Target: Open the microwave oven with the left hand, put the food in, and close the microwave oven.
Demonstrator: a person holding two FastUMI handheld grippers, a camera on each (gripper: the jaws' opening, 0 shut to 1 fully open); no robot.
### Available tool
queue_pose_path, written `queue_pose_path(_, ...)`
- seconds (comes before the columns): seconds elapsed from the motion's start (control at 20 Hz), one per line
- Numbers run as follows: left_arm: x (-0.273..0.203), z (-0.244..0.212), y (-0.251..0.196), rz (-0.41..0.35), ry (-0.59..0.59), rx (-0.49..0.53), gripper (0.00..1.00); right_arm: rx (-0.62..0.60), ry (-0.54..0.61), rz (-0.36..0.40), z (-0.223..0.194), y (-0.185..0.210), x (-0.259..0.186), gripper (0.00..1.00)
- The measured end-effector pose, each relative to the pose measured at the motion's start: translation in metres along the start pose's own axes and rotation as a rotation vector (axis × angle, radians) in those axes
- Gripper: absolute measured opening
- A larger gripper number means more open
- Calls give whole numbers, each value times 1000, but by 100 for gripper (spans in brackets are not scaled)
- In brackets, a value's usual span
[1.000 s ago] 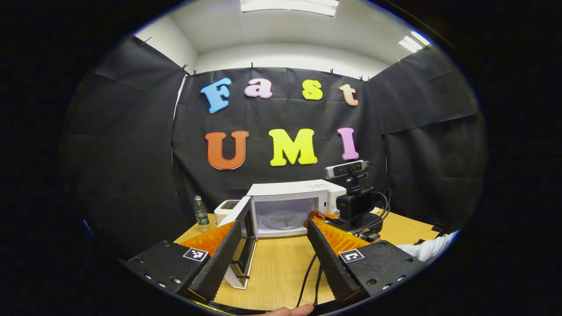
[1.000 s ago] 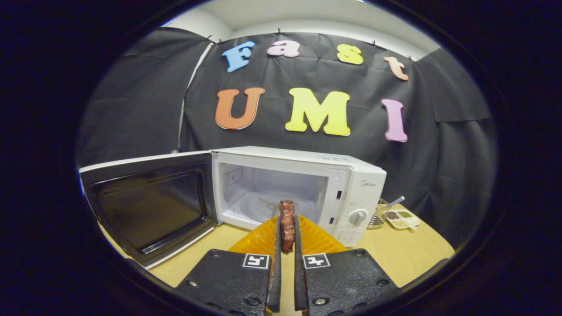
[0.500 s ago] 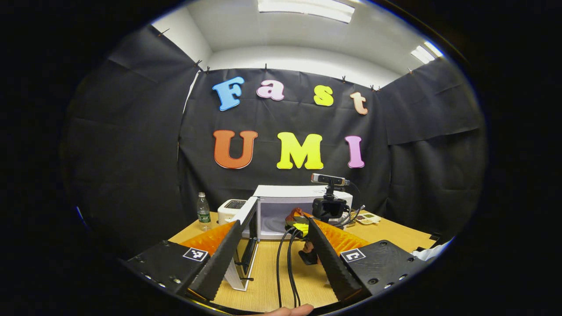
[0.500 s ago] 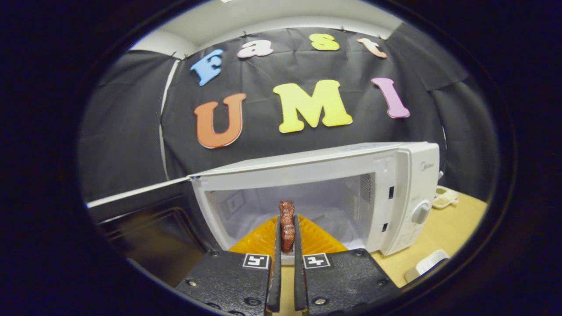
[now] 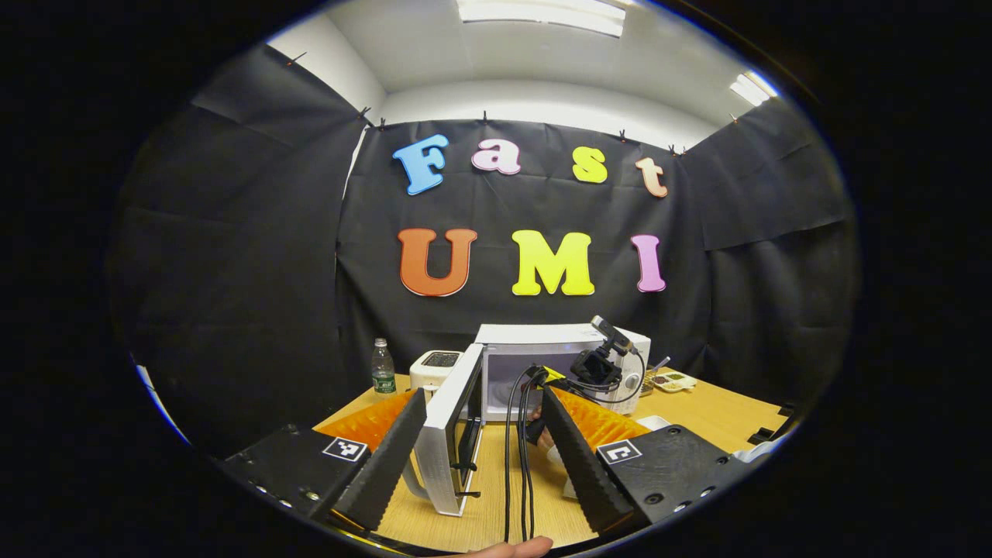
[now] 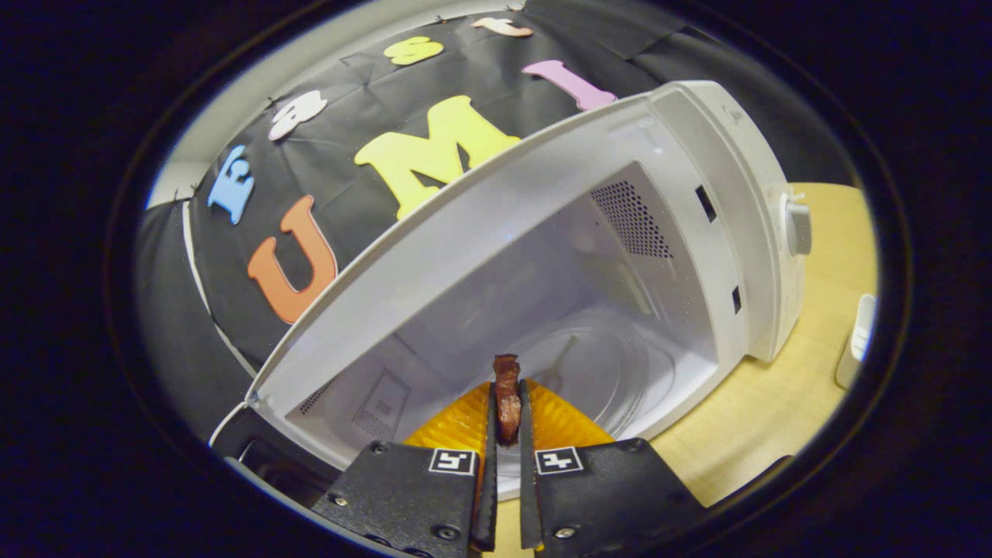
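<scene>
The white microwave oven (image 5: 558, 341) stands at the back of the wooden table with its door (image 5: 453, 434) swung wide open toward me. My left gripper (image 5: 480, 457) is open and holds nothing, a short way back from the door's edge. In the right gripper view, my right gripper (image 6: 506, 403) is shut on a thin reddish-brown piece of food (image 6: 508, 395) and is tilted at the mouth of the white cavity (image 6: 558, 310), above the glass turntable (image 6: 620, 372). The left gripper view shows the right gripper's body (image 5: 597, 364) in front of the oven's opening, its cables (image 5: 515, 457) trailing back.
A water bottle (image 5: 381, 368) and a white toaster (image 5: 438, 364) stand left of the oven. A small dish of food (image 5: 673, 380) lies to the oven's right on the wooden table (image 5: 728, 407). The control knob (image 6: 798, 229) sits on the oven's right panel.
My right gripper has carried the food from in front of the oven to its opening, tilting over. The left gripper drew back slightly and stays open.
</scene>
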State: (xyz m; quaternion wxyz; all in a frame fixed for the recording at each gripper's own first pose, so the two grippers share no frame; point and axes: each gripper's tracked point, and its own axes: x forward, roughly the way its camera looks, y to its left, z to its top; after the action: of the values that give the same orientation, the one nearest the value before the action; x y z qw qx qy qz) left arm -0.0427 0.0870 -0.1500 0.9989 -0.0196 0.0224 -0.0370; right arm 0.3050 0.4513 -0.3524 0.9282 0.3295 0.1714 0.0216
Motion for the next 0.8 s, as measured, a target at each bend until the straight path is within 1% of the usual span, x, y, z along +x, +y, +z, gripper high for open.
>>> queue_pose_path(0.05,0,-2,0,-3,2,-10,92,4,15,-37,-5,-7,6,15)
queue_pose_path(0.1,2,-5,1,-5,6,-16,92,20,24,-37,-11,-10,10,16)
queue_pose_path(0.2,6,-10,7,11,20,-25,92,26,28,-21,-10,-8,12,16)
queue_pose_path(0.3,8,-11,12,23,27,-38,92,-8,23,-12,-8,-8,16,16)
queue_pose_path(0.4,7,-14,8,13,36,-53,92,-26,21,1,-6,-9,20,16)
queue_pose_path(0.6,11,-20,1,-4,53,-56,92,-107,12,11,-2,-7,32,16)
queue_pose_path(0.65,10,-19,1,-7,53,-56,92,-140,-3,-4,1,-10,34,18)
queue_pose_path(0.75,10,-17,-3,-14,50,-57,92,-252,-46,-61,10,-23,38,22)
queue_pose_path(0.8,11,-16,-6,-21,45,-56,92,-297,-56,-76,9,-23,35,39)
